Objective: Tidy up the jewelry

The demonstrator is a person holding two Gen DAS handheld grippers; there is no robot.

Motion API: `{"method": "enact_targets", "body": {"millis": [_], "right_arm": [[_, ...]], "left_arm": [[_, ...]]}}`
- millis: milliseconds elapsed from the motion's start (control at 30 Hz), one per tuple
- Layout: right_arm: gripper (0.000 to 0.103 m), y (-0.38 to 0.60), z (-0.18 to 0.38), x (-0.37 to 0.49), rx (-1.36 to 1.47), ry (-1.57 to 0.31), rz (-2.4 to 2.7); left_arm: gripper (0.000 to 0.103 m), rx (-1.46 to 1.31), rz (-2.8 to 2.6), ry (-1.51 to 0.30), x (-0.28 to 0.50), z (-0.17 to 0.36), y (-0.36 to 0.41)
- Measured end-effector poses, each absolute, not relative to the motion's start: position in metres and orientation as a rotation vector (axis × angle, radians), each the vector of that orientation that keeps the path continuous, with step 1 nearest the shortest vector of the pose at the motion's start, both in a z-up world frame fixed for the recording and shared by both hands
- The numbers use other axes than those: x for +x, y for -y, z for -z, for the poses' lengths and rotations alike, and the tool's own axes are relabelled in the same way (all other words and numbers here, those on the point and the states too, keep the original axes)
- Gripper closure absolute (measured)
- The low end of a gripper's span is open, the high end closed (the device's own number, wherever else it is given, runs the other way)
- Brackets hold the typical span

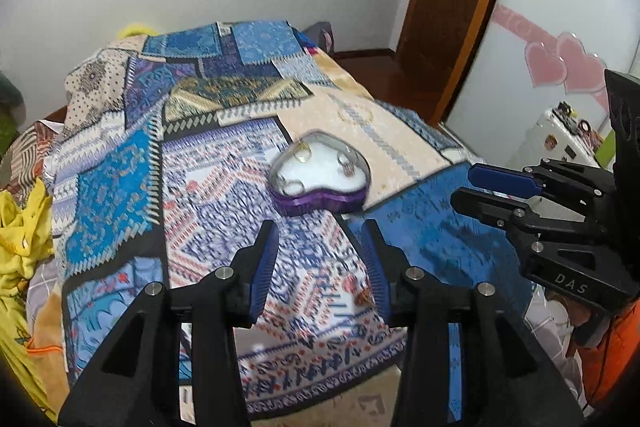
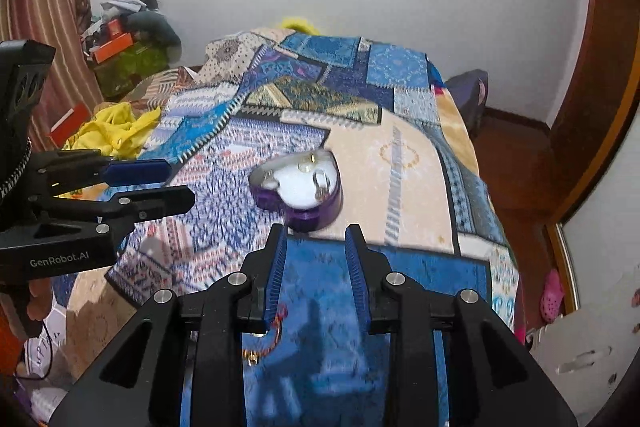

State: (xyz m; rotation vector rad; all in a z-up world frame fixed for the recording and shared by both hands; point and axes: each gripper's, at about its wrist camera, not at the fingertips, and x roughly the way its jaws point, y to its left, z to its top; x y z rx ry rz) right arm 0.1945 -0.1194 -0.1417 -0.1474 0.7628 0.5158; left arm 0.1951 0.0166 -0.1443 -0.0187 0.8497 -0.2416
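Centrally on the patchwork bedspread (image 1: 120, 187) sits the purple heart-shaped jewelry box (image 1: 319, 174) (clear lid, small pieces inside on white padding). Left gripper (image 1: 322, 263) and right gripper (image 2: 316, 263) both hover short of it, jaws parted, nothing between them.

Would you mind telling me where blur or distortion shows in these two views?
Left wrist view: the bedspread pattern smears near the fingers, and the door frame bows. Right wrist view: the heart-shaped box looks soft; the dark rim vignettes the corners.
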Motion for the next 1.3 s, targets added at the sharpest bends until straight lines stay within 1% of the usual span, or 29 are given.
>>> {"method": "enact_targets", "body": {"millis": [367, 500, 567, 600, 667, 800, 1000, 1300], "right_arm": [[0.076, 0.133, 0.163, 0.186, -0.141, -0.821, -0.462], [0.076, 0.132, 0.166, 0.187, -0.135, -0.831, -0.472], [0.076, 0.132, 0.167, 0.188, -0.129, -0.835, -0.477], [0.076, 0.132, 0.167, 0.187, -0.128, -0.835, -0.48], [0.076, 0.132, 0.168, 0.187, -0.126, -0.838, -0.482], [0.076, 0.132, 0.167, 0.185, -0.123, -0.839, -0.485], [0.076, 0.132, 0.167, 0.184, -0.116, -0.841, -0.491], [0.076, 0.12, 0.173, 0.181, -0.133, -0.858, -0.533]], "left_arm": [[0.061, -0.054, 0.317, -0.975, 0.197, 0.194, 0.002], [0.062, -0.061, 0.336, -0.994, 0.198, 0.205, 0.006], [0.064, -0.063, 0.347, -0.993, 0.198, 0.209, 0.008], [0.067, -0.066, 0.353, -0.994, 0.198, 0.21, 0.008], [0.081, -0.071, 0.365, -1.007, 0.198, 0.214, 0.01], [0.09, -0.06, 0.367, -0.999, 0.196, 0.216, 0.012], [0.093, -0.074, 0.369, -0.963, 0.187, 0.206, 0.01], [0.093, -0.114, 0.28, -0.85, 0.168, 0.171, -0.026]]}}
